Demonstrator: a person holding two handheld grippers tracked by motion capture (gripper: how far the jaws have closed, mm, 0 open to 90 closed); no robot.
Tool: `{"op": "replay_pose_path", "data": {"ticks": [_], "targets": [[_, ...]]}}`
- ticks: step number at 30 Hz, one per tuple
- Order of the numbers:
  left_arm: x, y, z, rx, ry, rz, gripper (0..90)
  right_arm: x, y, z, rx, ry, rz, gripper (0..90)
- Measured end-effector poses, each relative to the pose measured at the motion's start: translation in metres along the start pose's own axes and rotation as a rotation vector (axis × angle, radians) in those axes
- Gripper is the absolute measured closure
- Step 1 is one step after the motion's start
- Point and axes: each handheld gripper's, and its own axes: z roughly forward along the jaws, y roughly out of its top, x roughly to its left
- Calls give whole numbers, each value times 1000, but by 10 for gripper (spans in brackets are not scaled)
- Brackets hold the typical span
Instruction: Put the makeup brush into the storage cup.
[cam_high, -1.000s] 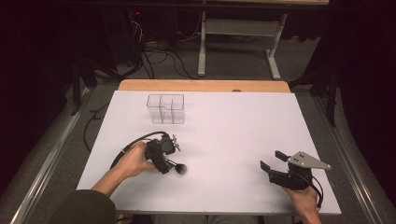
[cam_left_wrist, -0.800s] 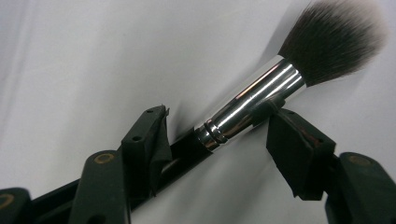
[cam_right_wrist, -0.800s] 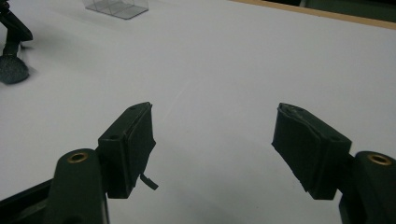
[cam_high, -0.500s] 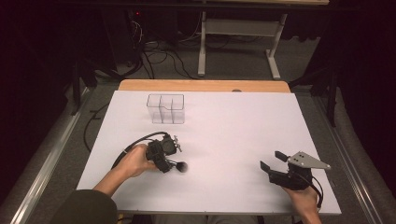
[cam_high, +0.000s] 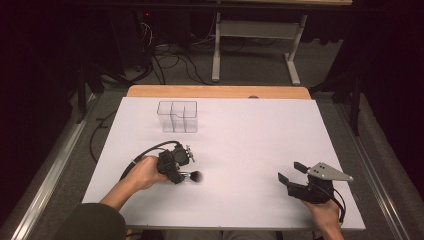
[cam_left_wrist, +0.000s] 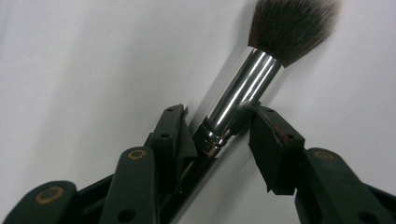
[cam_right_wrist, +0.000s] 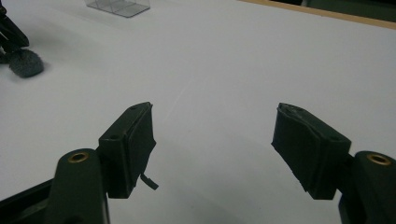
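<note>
Chrome ferrule of a soft-bristled brush (cam_left_wrist: 243, 88) sits clamped between the left gripper's (cam_left_wrist: 219, 128) fingers, centre frame; the right gripper's (cam_right_wrist: 215, 140) fingers gape over matte white surface (cam_high: 250, 130).

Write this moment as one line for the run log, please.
left gripper: shut on makeup brush | right gripper: open, holds nothing | clear organizer: far side of table
</note>
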Motion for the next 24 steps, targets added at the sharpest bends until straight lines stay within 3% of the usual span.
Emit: {"op": "replay_pose_path", "data": {"ticks": [9,15,19,24], "targets": [[-3,3,0,24,-14,2,652,0,0,0,1,-2,-1,311],[-2,4,0,34,-27,-25,676,0,0,0,3,-2,2,311],[-3,6,1,42,-22,-53,687,1,0,0,6,-1,-4,312],[-6,7,0,56,-10,-59,706,0,0,0,3,-5,-3,314]]}}
